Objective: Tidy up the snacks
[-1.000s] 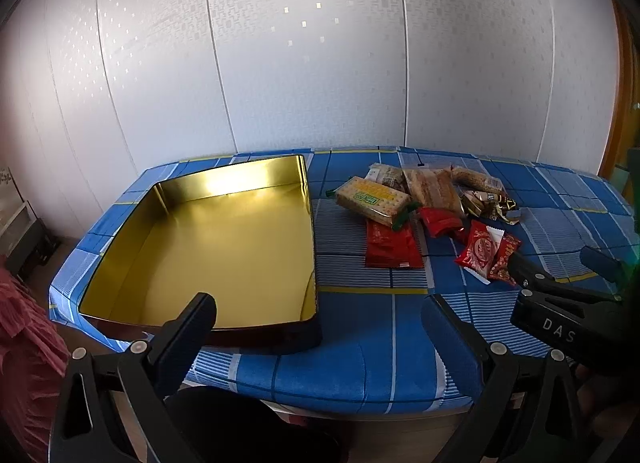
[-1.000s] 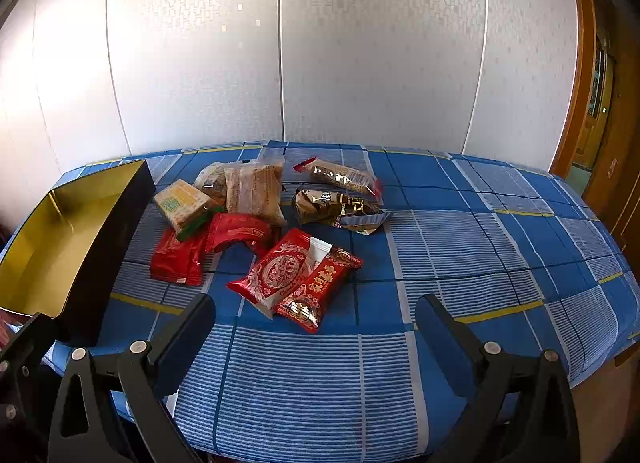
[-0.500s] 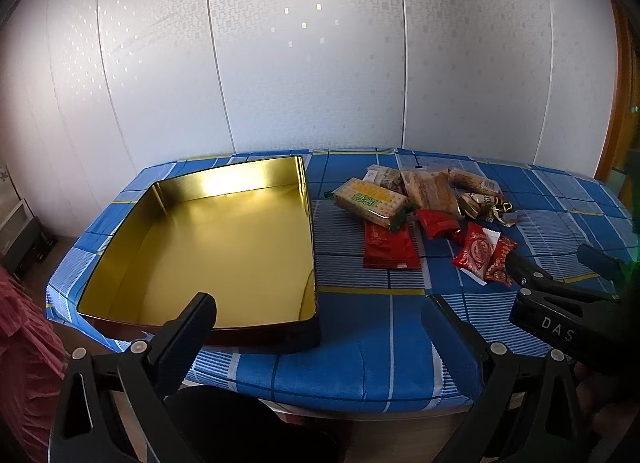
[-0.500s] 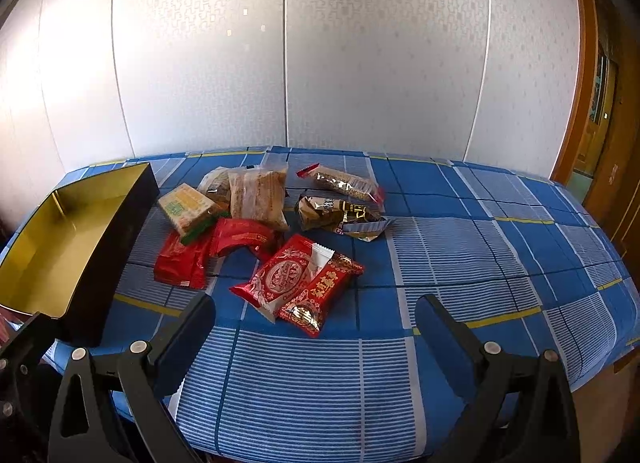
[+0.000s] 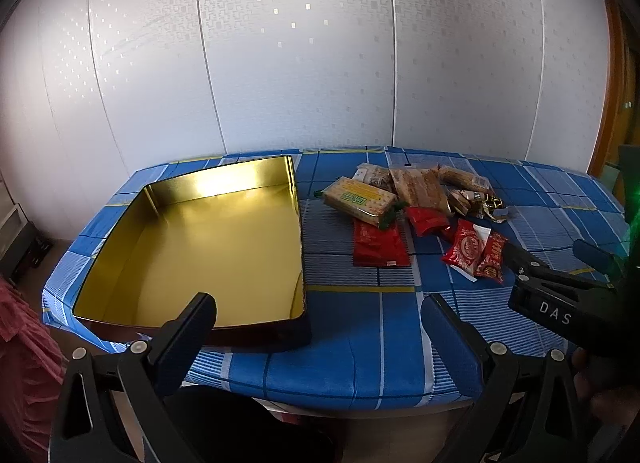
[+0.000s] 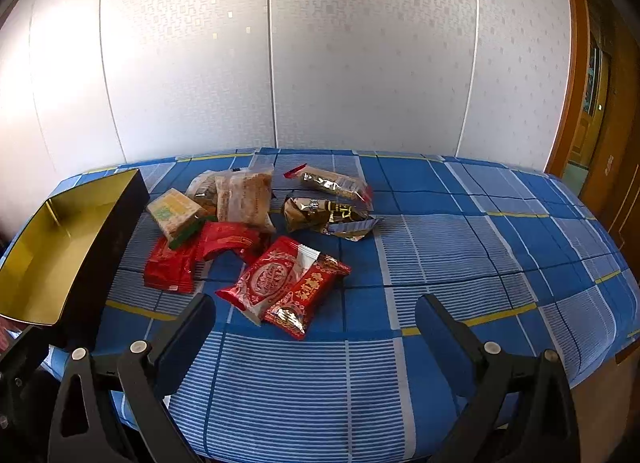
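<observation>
While both grippers hang at the near table edge with jaws wide and empty, the snack pile (image 6: 256,231) lies just ahead of the right gripper (image 6: 316,327), beside the bare gold tin (image 5: 192,247). Nearest is the red pair (image 6: 286,283), long axis slanting away rightward; the left gripper (image 5: 320,323) faces the tin's corner, farther from it.

Home room, prob dining area: table w/ blue plaid cloth (image 6: 460,231), white patterned wall panels (image 6: 360,63), wooden door frame (image 6: 576,83) at right.
</observation>
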Motion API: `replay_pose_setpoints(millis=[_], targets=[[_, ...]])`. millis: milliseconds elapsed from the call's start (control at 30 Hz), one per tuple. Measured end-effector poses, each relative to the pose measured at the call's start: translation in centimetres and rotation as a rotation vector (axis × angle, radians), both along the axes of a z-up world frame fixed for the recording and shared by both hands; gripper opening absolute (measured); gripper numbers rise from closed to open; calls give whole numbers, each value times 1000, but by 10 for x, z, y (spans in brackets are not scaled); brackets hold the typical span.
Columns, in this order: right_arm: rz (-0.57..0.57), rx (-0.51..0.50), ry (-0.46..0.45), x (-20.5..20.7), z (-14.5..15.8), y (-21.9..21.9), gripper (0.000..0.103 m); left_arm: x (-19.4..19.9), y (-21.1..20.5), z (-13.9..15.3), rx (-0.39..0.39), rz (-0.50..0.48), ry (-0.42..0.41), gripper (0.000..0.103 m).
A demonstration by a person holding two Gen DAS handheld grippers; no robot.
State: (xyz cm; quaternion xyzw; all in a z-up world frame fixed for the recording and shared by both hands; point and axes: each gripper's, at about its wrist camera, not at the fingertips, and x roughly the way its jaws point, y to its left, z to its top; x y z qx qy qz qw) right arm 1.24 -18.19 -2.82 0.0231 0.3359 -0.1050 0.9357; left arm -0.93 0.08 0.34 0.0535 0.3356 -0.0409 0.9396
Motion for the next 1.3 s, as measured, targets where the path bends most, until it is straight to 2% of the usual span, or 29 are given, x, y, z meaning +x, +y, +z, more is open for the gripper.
replay_pose_setpoints(millis=[633, 967, 1133, 1300], targets=[[-48, 22, -17, -2, 1, -18, 102, -3, -6, 1, 11, -18, -1, 103], [-109, 13, -45, 6, 4, -51, 102, -4, -12, 0, 24, -37, 5, 103], [-135, 5, -67, 16, 0, -75, 102, -1, -19, -1, 39, -77, 10, 103], [-161, 62, -105, 12, -16, -97, 102, 9, -27, -1, -42, -185, 88, 103]])
